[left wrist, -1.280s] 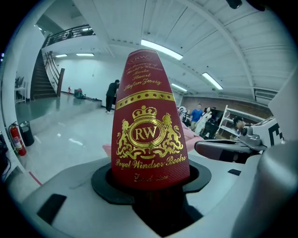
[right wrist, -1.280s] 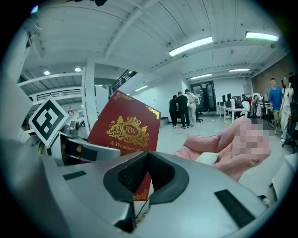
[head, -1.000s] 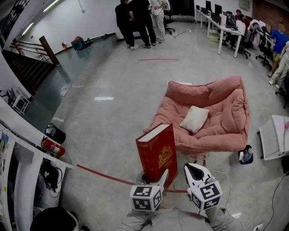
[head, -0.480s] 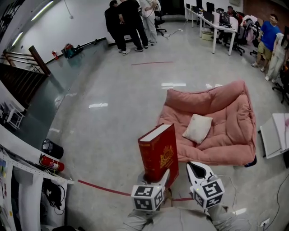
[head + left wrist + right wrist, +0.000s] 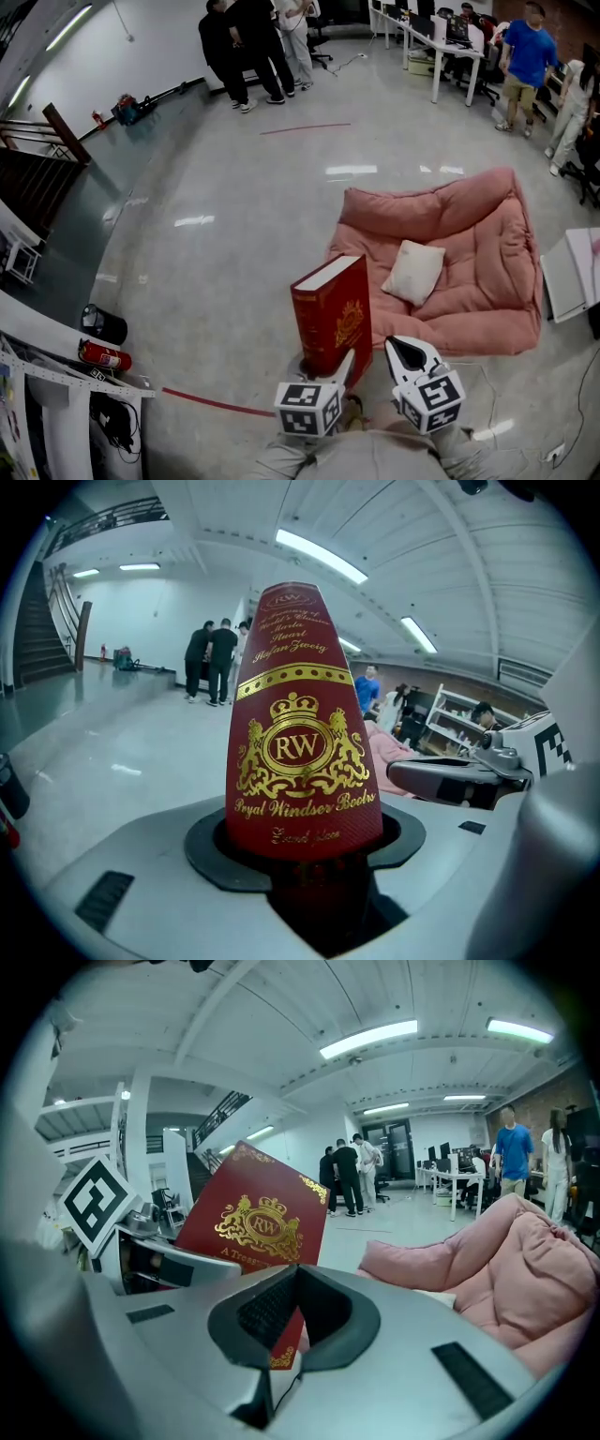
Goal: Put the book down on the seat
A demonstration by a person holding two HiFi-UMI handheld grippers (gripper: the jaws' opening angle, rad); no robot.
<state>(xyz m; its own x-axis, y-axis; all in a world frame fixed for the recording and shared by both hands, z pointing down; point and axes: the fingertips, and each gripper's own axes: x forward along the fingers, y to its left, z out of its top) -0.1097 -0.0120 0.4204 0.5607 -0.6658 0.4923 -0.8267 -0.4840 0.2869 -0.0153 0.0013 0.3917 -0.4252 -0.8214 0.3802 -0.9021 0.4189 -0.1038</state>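
The left gripper is pinching the red book by its lower end, its jaws closing on either side of the spine so that the gold-crested volume is standing upright straight above them, slightly tilted. Just to that gripper's right, the right gripper is hanging with its jaws pressed together on nothing; the book's cover is showing off to its left, apart from its tips. Ahead of both grippers and to their right, the pink cushioned seat is lying low on the floor, with a pale pillow resting on its near left part. Far beyond the jaws, a group of people is standing by the wall. The step in hand looks like the carry: the book is up in the air and not yet over the cushion. The next move is probably calling for bringing the left gripper forward over the bare cushion beside the pillow, tipping the book flat, lowering it onto the soft surface, and only then spreading the jaws.
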